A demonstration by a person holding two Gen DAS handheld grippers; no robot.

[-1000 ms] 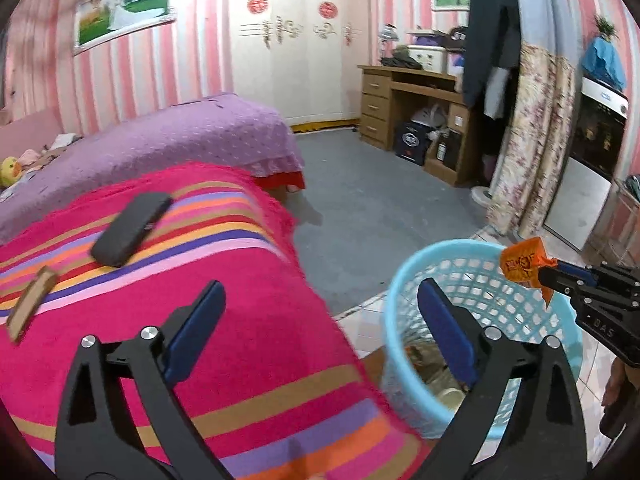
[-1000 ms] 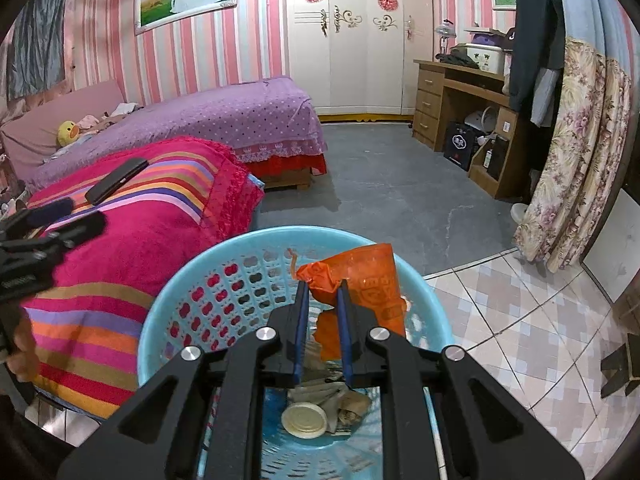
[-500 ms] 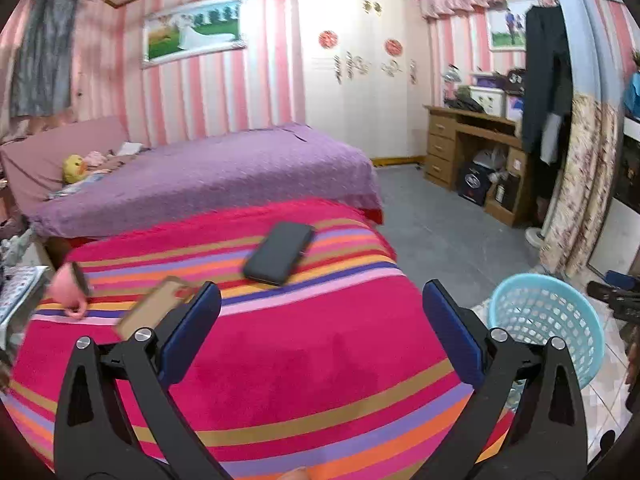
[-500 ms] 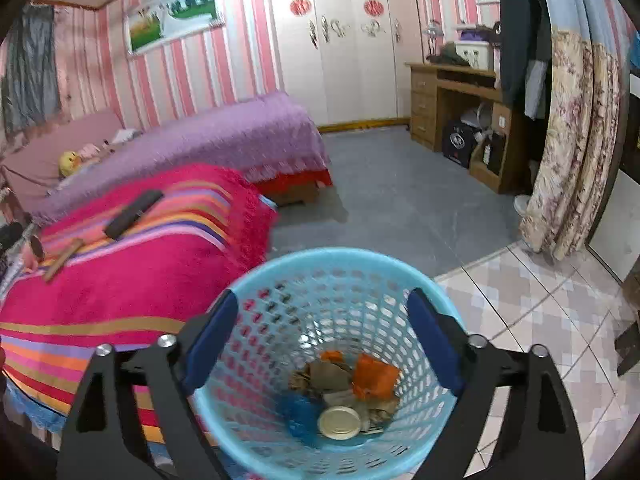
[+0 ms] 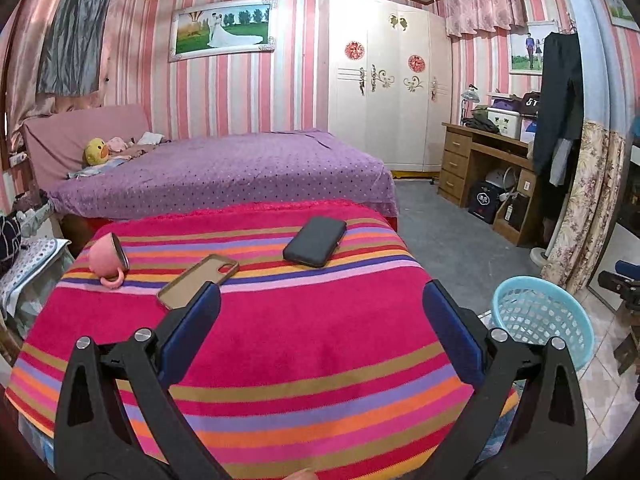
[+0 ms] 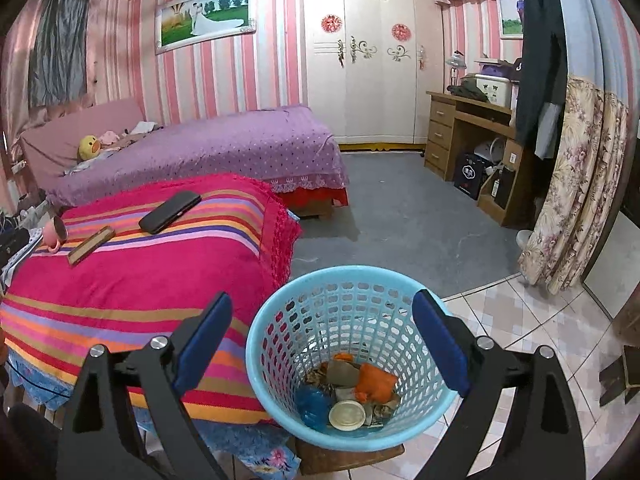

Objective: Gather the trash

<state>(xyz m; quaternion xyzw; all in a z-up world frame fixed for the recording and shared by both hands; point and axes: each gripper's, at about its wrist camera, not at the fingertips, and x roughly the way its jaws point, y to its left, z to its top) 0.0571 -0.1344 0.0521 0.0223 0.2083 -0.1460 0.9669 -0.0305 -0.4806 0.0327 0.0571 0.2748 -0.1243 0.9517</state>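
A light blue plastic basket [image 6: 280, 320] stands on the floor beside the striped table; it also shows in the left wrist view [image 5: 516, 292]. Inside lie an orange wrapper [image 6: 375, 383], a blue crumpled piece [image 6: 314, 400], a round lid [image 6: 347, 414] and other scraps. My right gripper [image 6: 322, 354] is open and empty, above the basket's near side. My left gripper [image 5: 320, 332] is open and empty over the red striped cloth [image 5: 280, 344]. The right gripper's tip shows at the right edge of the left wrist view [image 5: 618, 280].
On the striped cloth lie a black phone [image 5: 316, 241], a phone case [image 5: 198, 280] and a tipped pink mug [image 5: 106, 258]. A purple bed [image 5: 224, 168] is behind. A wooden desk [image 5: 480, 168] and floral curtain [image 5: 580, 216] stand at right.
My right gripper opened and the orange wrapper fell into the basket. Both grippers pulled up and back; the left swung left to face the striped table.
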